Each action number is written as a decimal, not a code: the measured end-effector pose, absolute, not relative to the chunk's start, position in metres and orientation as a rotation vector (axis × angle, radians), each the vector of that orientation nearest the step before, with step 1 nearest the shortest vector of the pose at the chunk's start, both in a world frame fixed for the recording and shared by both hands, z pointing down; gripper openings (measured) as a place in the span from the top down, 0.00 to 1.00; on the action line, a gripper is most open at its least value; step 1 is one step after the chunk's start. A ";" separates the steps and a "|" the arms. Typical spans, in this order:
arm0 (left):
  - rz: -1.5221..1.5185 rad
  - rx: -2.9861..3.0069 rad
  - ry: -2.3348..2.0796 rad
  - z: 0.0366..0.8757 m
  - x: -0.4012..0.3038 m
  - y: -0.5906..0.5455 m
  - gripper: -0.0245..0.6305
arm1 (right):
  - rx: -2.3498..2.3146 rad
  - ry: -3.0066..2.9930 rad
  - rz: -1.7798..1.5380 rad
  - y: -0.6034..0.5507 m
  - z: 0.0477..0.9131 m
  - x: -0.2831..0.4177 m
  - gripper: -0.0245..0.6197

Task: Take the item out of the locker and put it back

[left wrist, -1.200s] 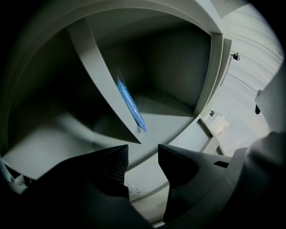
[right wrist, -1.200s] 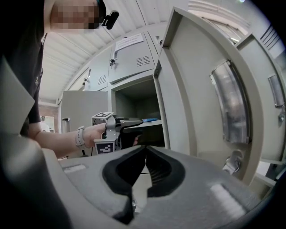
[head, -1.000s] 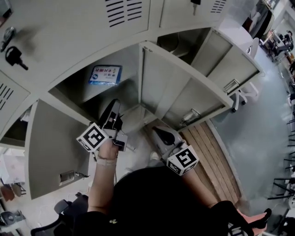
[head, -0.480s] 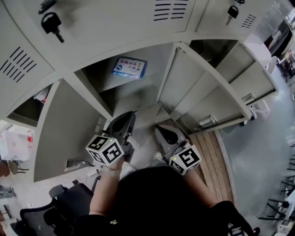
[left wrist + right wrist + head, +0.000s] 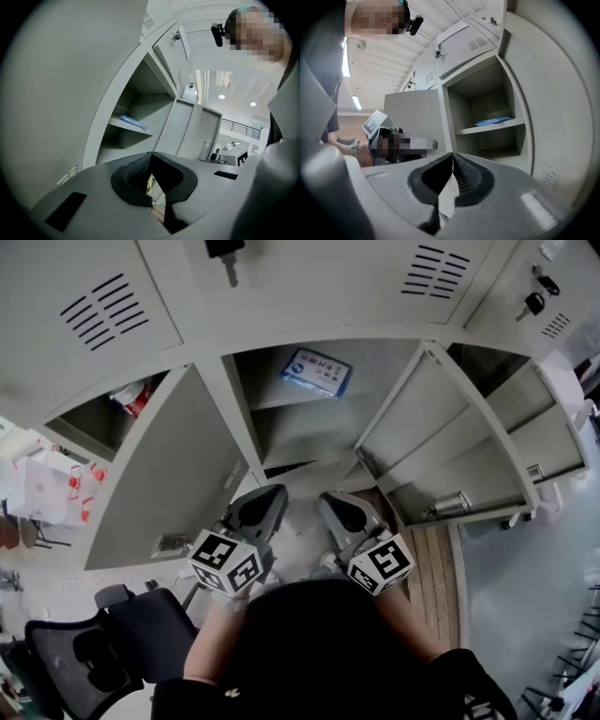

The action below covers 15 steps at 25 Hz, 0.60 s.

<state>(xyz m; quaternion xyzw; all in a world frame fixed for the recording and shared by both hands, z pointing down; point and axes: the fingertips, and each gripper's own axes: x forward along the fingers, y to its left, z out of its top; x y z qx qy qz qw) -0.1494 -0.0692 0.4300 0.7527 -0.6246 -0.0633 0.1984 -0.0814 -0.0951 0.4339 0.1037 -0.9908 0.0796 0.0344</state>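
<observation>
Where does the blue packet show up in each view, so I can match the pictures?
Head view: blue packet at top centre, lying flat on the shelf.
Left gripper view: left of centre, on that same shelf.
Right gripper view: right of centre, again on the shelf.
Shared landmark: the shelf under the packet.

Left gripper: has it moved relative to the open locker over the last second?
Yes. The left gripper has drawn back from the mouth of the open locker toward the person; its shut, empty jaws sit short of that locker's bottom edge.
</observation>
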 end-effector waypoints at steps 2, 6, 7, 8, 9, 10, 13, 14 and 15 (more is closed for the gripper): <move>-0.166 2.094 -1.765 0.432 -0.154 -0.058 0.94 | 0.277 -3.052 0.240 -0.089 0.433 -0.089 0.96; -0.148 2.057 -1.809 0.437 -0.162 -0.036 0.94 | 0.188 -3.058 0.234 -0.077 0.432 -0.104 0.96; -0.142 2.050 -1.822 0.437 -0.164 -0.031 0.94 | 0.165 -3.060 0.231 -0.074 0.431 -0.108 0.96; -0.134 2.042 -1.837 0.438 -0.165 -0.026 0.94 | 0.142 -3.061 0.227 -0.071 0.431 -0.111 0.96; -0.125 2.034 -1.852 0.439 -0.167 -0.021 0.94 | 0.120 -3.061 0.222 -0.068 0.431 -0.115 0.96; -0.119 2.027 -1.866 0.439 -0.168 -0.016 0.94 | 0.100 -3.060 0.217 -0.064 0.431 -0.118 0.96; -0.108 2.005 -1.910 0.439 -0.175 -0.005 0.94 | 0.045 -3.060 0.204 -0.056 0.430 -0.126 0.96; -0.105 1.996 -1.924 0.439 -0.177 -0.001 0.94 | 0.029 -3.061 0.202 -0.053 0.429 -0.128 0.96; -0.102 1.988 -1.935 0.439 -0.179 0.003 0.94 | 0.014 -3.061 0.200 -0.051 0.429 -0.131 0.96</move>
